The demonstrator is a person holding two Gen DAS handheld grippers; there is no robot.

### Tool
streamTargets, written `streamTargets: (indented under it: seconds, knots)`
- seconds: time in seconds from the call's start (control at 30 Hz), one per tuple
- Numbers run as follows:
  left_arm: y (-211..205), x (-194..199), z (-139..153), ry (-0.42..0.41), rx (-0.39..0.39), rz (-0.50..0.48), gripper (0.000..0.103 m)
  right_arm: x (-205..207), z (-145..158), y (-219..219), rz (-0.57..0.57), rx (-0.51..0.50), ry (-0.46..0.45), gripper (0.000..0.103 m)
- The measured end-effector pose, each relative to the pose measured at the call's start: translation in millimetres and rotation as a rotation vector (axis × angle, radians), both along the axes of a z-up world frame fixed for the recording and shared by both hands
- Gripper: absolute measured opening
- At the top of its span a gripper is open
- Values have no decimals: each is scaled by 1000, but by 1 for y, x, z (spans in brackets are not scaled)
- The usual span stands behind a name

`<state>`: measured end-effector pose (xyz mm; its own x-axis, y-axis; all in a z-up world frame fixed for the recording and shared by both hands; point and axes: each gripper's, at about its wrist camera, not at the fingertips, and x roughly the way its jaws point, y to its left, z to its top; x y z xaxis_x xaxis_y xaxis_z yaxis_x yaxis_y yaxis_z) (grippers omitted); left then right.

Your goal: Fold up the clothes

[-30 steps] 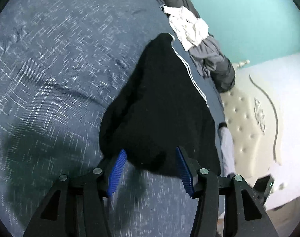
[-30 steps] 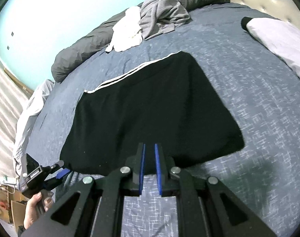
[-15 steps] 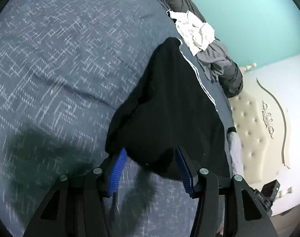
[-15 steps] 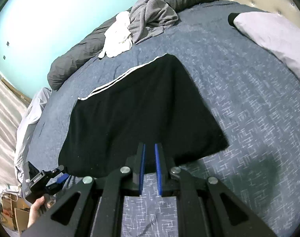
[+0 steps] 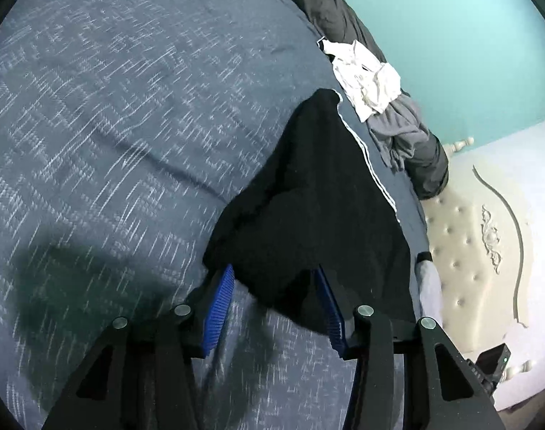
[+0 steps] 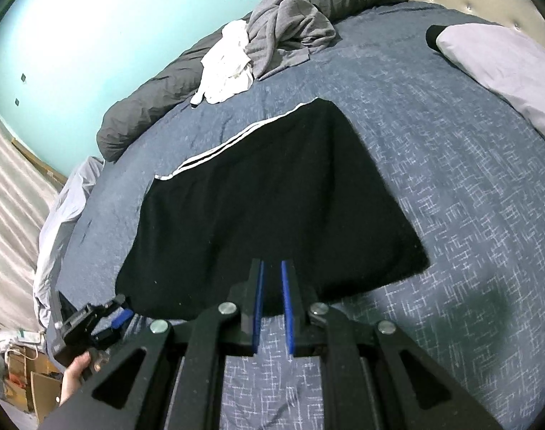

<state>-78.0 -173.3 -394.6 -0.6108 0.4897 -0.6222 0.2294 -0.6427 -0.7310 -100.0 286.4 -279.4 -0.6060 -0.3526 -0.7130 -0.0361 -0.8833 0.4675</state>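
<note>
One black garment (image 6: 272, 197), white-striped edge, flat on bedspread (image 6: 469, 197)

The left gripper (image 5: 274, 276) is seen angled down over the blue patterned bedspread (image 5: 111, 125), its blue pads (image 5: 220, 308) held apart around the near corner of the black garment (image 5: 308, 208). White (image 5: 367, 75) and grey clothes (image 5: 401, 132) are piled beyond, by the tufted headboard (image 5: 462, 251).

Turquoise wall (image 6: 93, 18) behind bed w/ blue patterned cover (image 6: 469, 197), cream tufted headboard (image 5: 462, 243), pale pillow (image 6: 505, 68).
</note>
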Motion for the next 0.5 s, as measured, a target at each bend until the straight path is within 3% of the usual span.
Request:
streamTargets:
  seconds: [0.13,0.43,0.5]
  knots:
    - [-5,1,-13,-26,38,12,51,-1,0,-1,3,-6,2,9]
    - [-14,-15,-14,25,39,43,51,-4,1,-3,10,-16,5,9]
    - [-16,-16,-13,30,48,47,42,-4,1,-1,8,-10,4,9]
